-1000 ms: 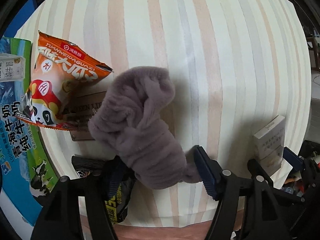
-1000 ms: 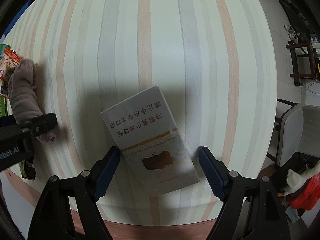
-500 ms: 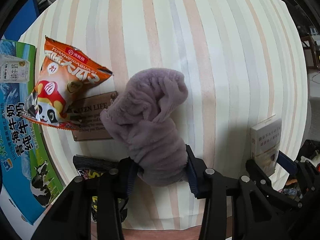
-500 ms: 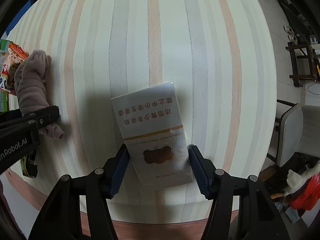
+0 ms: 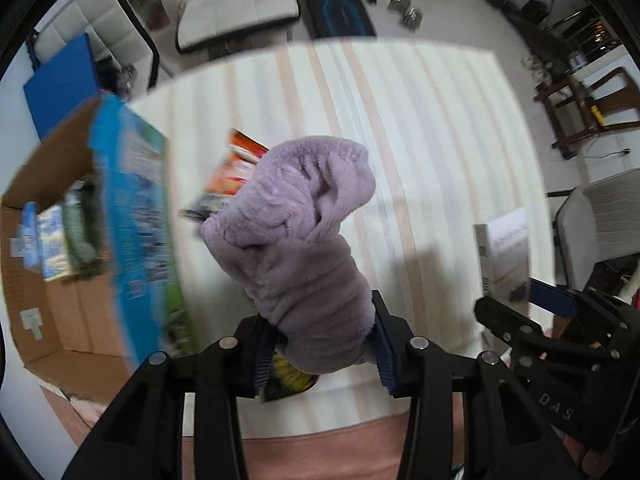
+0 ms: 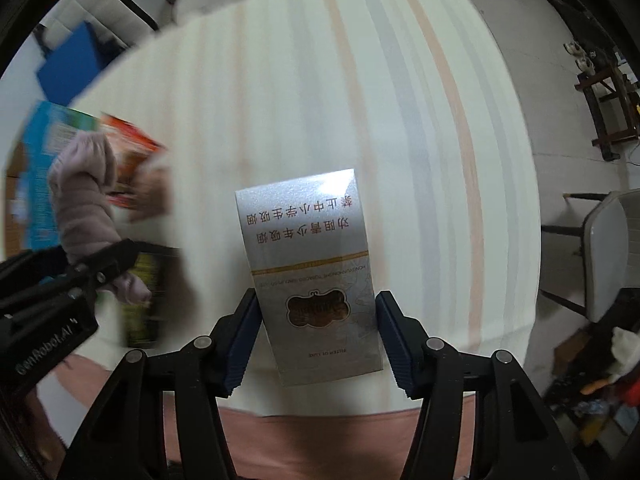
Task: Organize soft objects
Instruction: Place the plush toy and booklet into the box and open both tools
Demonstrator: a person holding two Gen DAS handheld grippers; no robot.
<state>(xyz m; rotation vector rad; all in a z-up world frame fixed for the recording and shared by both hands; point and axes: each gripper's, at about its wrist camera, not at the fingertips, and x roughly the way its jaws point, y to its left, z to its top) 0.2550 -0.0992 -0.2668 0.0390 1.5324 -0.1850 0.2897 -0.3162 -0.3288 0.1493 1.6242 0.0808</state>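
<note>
My left gripper [image 5: 320,344] is shut on a fuzzy purple sock [image 5: 304,240] and holds it up above the striped table [image 5: 420,120]. The sock also shows at the left of the right wrist view [image 6: 84,200]. My right gripper [image 6: 316,340] is shut on a silver box with red Chinese print [image 6: 308,264], lifted off the table; the box also shows at the right of the left wrist view [image 5: 504,256].
An open cardboard box with a blue-green printed flap [image 5: 136,232] stands at the left, with packets inside. An orange snack bag [image 5: 236,168] and a dark yellow packet [image 5: 288,376] lie on the table behind and below the sock. Chairs stand beyond the table.
Both grippers closed, the left on the sock and the right on the silver box, and both lifted their loads off the table. The views tilted up and the room came into sight.
</note>
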